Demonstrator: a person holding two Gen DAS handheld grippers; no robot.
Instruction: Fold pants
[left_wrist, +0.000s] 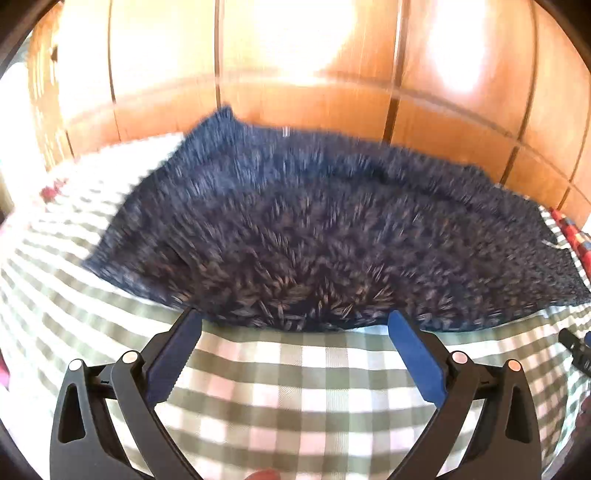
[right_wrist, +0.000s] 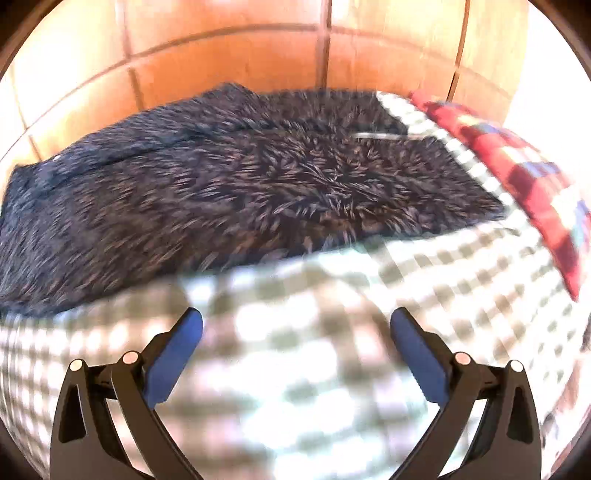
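Observation:
Dark blue speckled pants (left_wrist: 314, 229) lie spread across a green-and-white checked bedcover (left_wrist: 277, 387). In the left wrist view my left gripper (left_wrist: 293, 317) is open, its blue-padded fingers (left_wrist: 177, 354) wide apart just short of the pants' near edge, nothing between them. In the right wrist view the same pants (right_wrist: 240, 192) fill the upper left. My right gripper (right_wrist: 295, 317) is open too, hovering over bare checked cover (right_wrist: 314, 369) below the pants' near edge. Both views are blurred by motion.
A wooden panelled wall (left_wrist: 295, 74) rises right behind the bed. A red patterned pillow (right_wrist: 517, 158) lies at the bed's right side, seen also as a red pillow (left_wrist: 569, 229). A dark gripper part (left_wrist: 576, 350) shows at the right edge.

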